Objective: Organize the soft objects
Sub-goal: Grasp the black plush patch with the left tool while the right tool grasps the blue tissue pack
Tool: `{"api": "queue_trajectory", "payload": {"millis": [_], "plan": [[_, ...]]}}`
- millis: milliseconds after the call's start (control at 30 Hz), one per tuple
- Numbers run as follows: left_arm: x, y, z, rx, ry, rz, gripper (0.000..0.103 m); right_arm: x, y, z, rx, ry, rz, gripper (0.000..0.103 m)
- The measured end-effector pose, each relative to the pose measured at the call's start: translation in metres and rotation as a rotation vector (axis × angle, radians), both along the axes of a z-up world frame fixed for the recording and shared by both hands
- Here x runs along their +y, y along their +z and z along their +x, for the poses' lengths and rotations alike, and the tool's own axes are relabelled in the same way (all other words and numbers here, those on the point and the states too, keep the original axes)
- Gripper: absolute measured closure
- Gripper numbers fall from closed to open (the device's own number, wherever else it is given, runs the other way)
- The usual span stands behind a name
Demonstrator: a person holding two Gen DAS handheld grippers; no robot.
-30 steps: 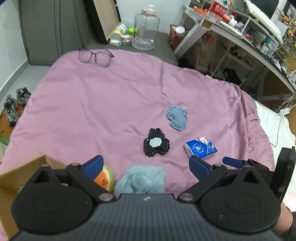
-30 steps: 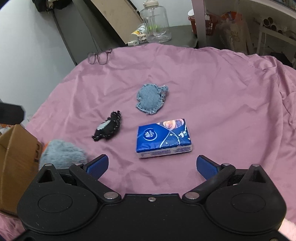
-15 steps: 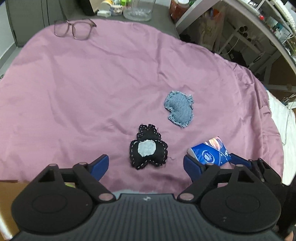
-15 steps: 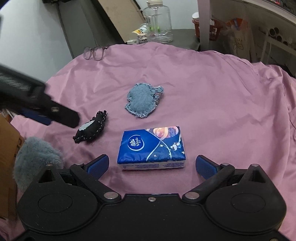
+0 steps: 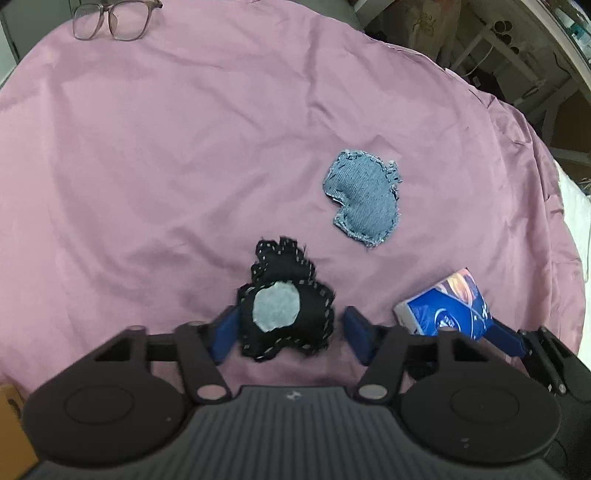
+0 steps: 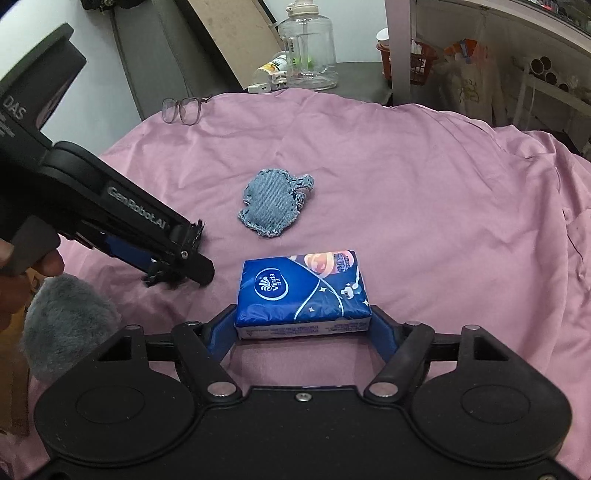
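Left tongs (image 5: 290,334): mine, just been closing around black pincushion (image 5: 284,314); right pad not yet touching.
Right tongs (image 6: 303,332): closing too, pads against tissue pack (image 6: 303,293), near bed's (image 5: 166,147) front edge.
Risk: soft pincushion may squirm free, since only one pad bears.

In the left wrist view the tissue pack (image 5: 448,308) is half covered by the left gripper's linkage, the eyeglasses (image 5: 110,16) are clipped by the top edge, and in the right wrist view the black stitched pad (image 6: 162,277) hides beneath the left gripper (image 6: 184,258)
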State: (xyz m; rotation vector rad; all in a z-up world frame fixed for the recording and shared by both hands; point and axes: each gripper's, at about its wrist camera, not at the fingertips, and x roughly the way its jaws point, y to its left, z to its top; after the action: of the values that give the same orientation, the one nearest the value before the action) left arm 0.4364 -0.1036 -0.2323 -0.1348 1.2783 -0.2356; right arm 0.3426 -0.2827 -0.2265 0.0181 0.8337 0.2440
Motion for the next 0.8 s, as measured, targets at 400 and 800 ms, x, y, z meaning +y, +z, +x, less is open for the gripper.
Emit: {"api": "queue_trajectory", "payload": {"millis": [400,800], "plan": [[0.008,0.041,-0.023,-0.049,-0.008,-0.010,0.064,0.002,0.023,-0.016,0.003,0.006,0.003,0.032],[0.035,0.095,-0.081,-0.116,-0.028,-0.007,0.064,0.035,0.071,-0.050,-0.076,0.080,0.014,0.032]]}}
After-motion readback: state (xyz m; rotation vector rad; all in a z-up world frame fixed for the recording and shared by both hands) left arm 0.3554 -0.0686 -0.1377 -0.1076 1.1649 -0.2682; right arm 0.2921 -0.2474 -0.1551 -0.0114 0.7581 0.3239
